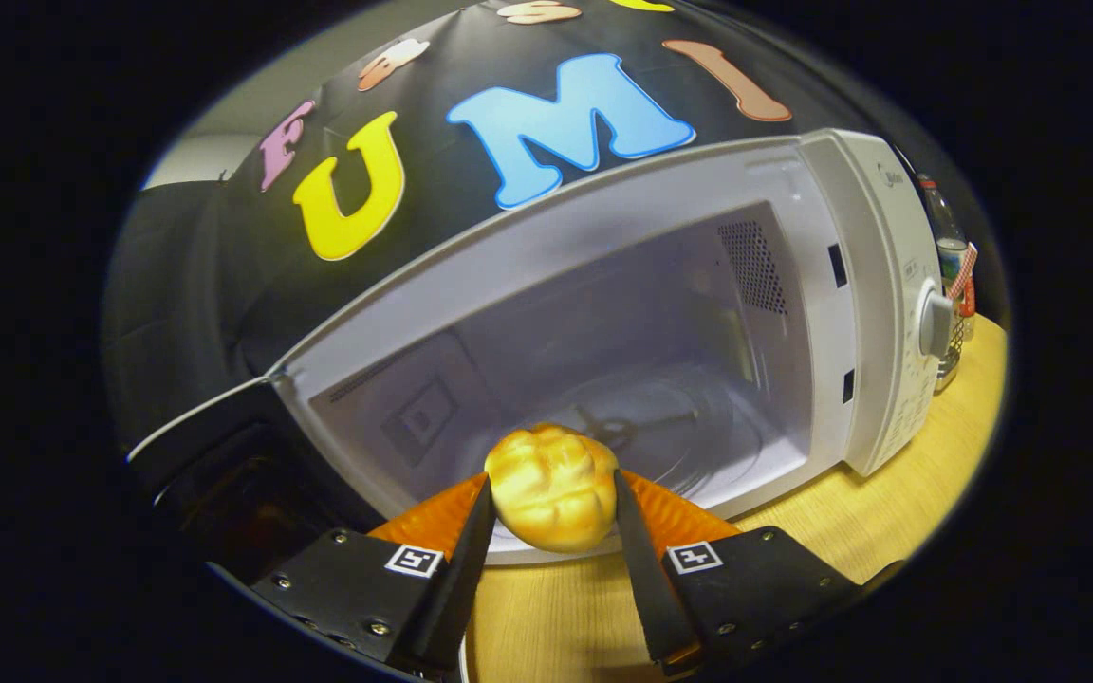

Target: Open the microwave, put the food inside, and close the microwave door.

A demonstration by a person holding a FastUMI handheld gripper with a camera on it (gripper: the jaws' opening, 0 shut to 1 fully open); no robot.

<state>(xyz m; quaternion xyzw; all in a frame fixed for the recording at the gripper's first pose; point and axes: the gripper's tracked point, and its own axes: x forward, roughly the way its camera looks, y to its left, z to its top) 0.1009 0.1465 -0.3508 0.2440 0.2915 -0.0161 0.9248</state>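
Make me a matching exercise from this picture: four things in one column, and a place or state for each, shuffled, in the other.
Things
1. bread roll
2. microwave door
3. control knob
4. bottle

Places or states
A. swung open beside the cavity
B. on the microwave's front panel
C. clamped between the gripper fingers
D. standing on the wooden table beyond the microwave

Pairs: 1-C, 2-A, 3-B, 4-D

Gripper view: fisheye camera mounted on the gripper [551, 517], facing forward along its two fingers [456, 560], seen at lower centre of frame. Close range, tilted, aimed into the open microwave [603, 332] cavity at centre. Wooden table [888, 503] at lower right; booth wall [224, 266] across upper left.
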